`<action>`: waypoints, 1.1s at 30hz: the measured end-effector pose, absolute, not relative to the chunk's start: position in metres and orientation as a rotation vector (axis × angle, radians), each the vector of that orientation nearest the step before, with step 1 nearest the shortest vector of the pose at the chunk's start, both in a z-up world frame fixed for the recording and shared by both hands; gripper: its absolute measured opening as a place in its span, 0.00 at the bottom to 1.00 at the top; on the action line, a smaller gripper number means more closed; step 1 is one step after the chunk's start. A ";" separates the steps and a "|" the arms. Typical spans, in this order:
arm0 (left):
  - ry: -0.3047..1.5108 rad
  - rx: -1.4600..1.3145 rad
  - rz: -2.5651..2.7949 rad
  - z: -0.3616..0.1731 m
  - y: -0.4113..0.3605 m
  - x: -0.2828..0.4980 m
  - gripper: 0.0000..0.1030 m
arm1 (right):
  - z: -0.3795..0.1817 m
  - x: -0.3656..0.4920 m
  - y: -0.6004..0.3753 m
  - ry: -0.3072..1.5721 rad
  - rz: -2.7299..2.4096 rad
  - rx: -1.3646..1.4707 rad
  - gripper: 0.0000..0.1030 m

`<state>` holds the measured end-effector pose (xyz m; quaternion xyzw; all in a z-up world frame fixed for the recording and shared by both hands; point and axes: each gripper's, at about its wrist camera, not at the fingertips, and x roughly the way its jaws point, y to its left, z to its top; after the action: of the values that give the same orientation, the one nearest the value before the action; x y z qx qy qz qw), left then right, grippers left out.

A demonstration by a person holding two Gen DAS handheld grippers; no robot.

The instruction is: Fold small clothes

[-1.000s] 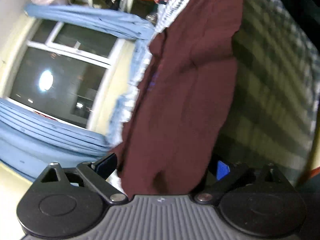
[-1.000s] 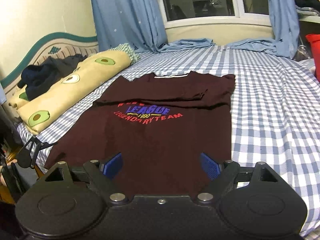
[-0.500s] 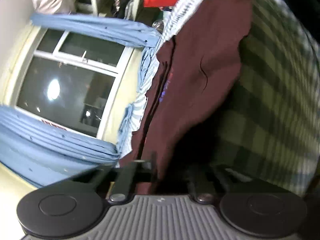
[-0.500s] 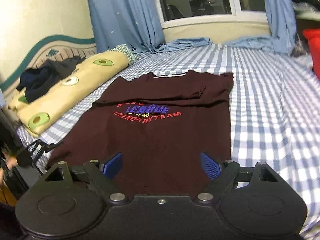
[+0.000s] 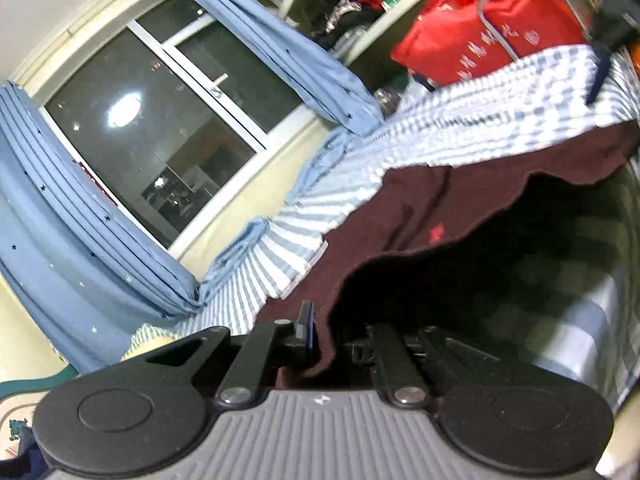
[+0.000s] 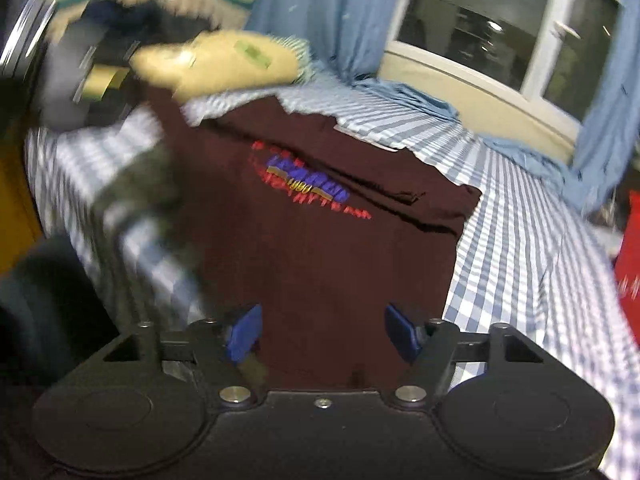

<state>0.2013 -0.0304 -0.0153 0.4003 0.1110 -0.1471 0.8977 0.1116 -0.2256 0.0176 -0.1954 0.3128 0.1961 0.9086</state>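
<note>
Broadly, we saw the checked bedsheet point(image 6: 520, 240) filling the scene, with the maroon T-shirt point(image 6: 320, 248) spread front-up on it, its printed chest lettering facing us. In the right wrist view its long axis ran from the hem at six o'clock, just under the camera, up to the collar at about twelve. Beyond it, at about eleven o'clock, lay a yellow pillow point(image 6: 216, 64), and the window point(image 6: 500, 28) sat at one o'clock.

In the left wrist view one edge of the same shirt hung raised off the sheet, a dark hollow showing beneath the lifted cloth from three to five o'clock. The left gripper point(image 5: 324, 340) was clenched on that edge, the fabric running straight out of its jaws towards one o'clock.

The right gripper point(image 6: 322, 332) hovered at the hem with its jaws closing; shirt cloth lay between the blue pads point(image 6: 244, 332), but we could not see them pressing on it.

We judged the left hand the nearer and already engaged; the fold would turn on carrying its edge across the shirt's long axis, with the right pinching the hem.
</note>
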 end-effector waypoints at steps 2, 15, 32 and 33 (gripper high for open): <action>0.208 0.827 -0.304 -0.010 -0.032 0.207 0.09 | 0.007 0.109 -0.217 0.649 0.404 -0.461 0.69; 0.271 0.690 -0.309 -0.011 -0.016 0.199 0.09 | -0.036 0.122 -0.224 0.676 0.215 -0.664 0.05; 0.328 0.447 -0.302 0.068 0.051 0.323 0.08 | 0.111 0.295 -0.282 0.635 0.353 -0.123 0.03; 0.330 0.441 -0.302 0.074 0.052 0.340 0.08 | 0.120 0.316 -0.280 0.628 0.359 -0.136 0.03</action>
<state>0.3401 0.0521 0.0740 0.2167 0.1624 -0.1484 0.9511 0.3161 -0.2799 0.1201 -0.0666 0.3071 0.1756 0.9329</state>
